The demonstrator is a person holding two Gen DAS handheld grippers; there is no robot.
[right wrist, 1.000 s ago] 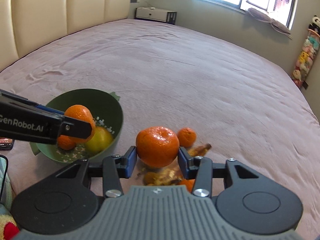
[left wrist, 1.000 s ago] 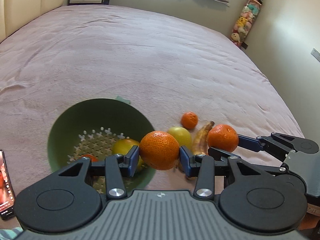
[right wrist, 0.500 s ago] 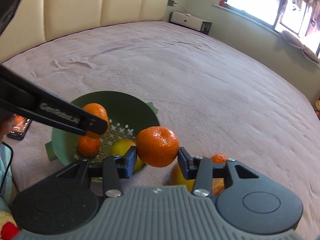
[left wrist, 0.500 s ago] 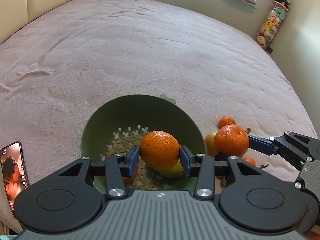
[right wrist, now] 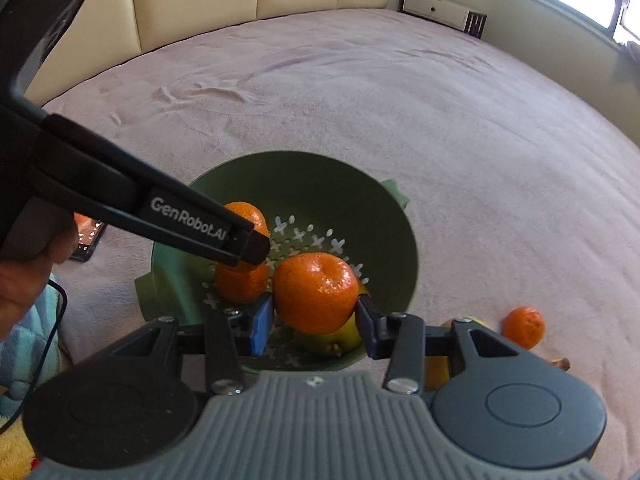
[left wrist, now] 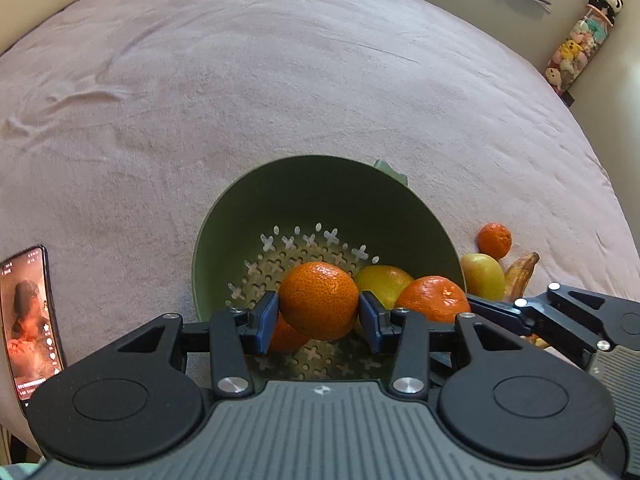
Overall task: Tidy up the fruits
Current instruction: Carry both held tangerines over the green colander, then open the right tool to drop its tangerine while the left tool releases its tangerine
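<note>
Two mandarins, one clamped in the left gripper (left wrist: 319, 317) jaws, one in the right gripper (right wrist: 314, 324), have swung over the green colander (left wrist: 320, 184); release probably comes next. Beyond, another mandarin (left wrist: 495, 240) and a banana (left wrist: 520, 276) wait on the bed (left wrist: 280, 80).

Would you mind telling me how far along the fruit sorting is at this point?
Done: an orange and a yellow fruit already lie in the green bowl. In hand: the left hand-held gripper and the right hand-held gripper each hold an orange over the bowl. Left: a small orange, a yellow-green fruit and a browned banana lie on the bed.
</note>
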